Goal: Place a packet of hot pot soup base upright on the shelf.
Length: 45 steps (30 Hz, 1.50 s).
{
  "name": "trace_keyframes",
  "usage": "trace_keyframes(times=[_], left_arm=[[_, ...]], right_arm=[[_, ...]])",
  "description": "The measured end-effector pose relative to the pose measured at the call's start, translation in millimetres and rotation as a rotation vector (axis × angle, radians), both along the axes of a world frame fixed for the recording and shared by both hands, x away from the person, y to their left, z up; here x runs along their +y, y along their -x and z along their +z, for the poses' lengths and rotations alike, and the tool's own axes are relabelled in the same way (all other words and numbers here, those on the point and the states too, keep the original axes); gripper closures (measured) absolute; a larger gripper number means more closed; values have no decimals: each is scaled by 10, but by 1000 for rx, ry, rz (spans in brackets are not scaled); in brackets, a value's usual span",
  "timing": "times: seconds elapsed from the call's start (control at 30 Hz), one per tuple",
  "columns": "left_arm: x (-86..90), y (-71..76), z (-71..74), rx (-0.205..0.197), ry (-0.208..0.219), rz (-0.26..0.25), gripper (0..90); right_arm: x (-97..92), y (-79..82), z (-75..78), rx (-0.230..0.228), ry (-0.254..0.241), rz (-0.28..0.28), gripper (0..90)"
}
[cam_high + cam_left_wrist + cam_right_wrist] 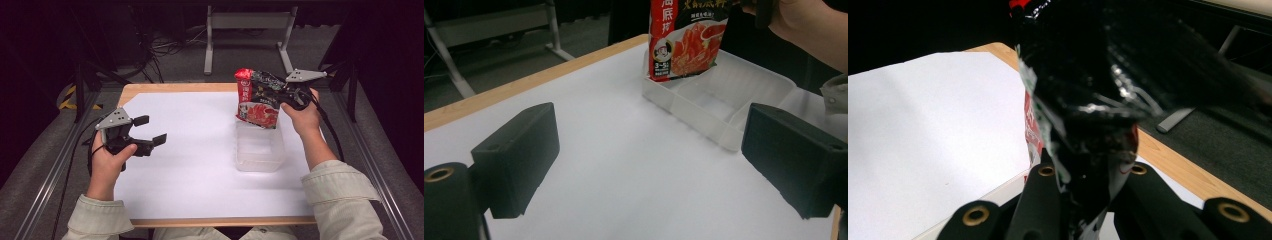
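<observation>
Overhead, the high view shows the right tool (280, 95) clamped on the upper part of a red and black sauce packet (256, 100), which hangs upright with its lower edge at the far end of a clear plastic container (260, 155) on the white surface (190, 175). The left tool (147, 132) rests well apart on the left side, jaws spread and empty.

In the left gripper view, the two black jaws stand wide with nothing between them; beyond them the packet (684, 40) dips into the far compartment of the divided container (724, 100), its bottom corner at or just inside the rim, though whether it touches the floor of the tray I cannot tell.

In the right gripper view, the jaws are pinched tight on the crumpled black film of the packet (1088, 125), which rises straight ahead of the camera.

The step in hand looks like placing the packet into the container. The next move probably calls for lowering it further, tilting it so it lies flat inside a compartment, then letting the jaws part.
</observation>
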State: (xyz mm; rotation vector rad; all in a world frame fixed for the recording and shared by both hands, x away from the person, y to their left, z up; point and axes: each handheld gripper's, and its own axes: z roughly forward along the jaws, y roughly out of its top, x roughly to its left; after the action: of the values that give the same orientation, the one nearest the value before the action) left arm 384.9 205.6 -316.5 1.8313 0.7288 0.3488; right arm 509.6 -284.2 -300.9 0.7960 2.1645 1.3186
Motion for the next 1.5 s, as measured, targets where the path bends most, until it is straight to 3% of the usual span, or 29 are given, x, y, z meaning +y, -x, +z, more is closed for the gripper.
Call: trace_keyframes(times=[0.4, 0.53, 1.27, 1.47, 1.5], left_arm=[[-1, -3, -17, 8, -2, 0, 90], [-29, -15, -36, 20, -21, -15, 88], [-49, -10, -80, 35, -32, -15, 85], [-20, -1, -98, 41, -36, -6, 81], [-20, -1, -98, 41, -36, -6, 81]], right_arm=[[29, -13, -249, 16, 10, 7, 823], [5, -2, -330, 22, 8, -3, 785], [-143, 92, -440, 35, 1, -23, 758], [-211, 114, -359, 64, -23, -41, 523], [-211, 114, -359, 64, -23, -41, 523]])
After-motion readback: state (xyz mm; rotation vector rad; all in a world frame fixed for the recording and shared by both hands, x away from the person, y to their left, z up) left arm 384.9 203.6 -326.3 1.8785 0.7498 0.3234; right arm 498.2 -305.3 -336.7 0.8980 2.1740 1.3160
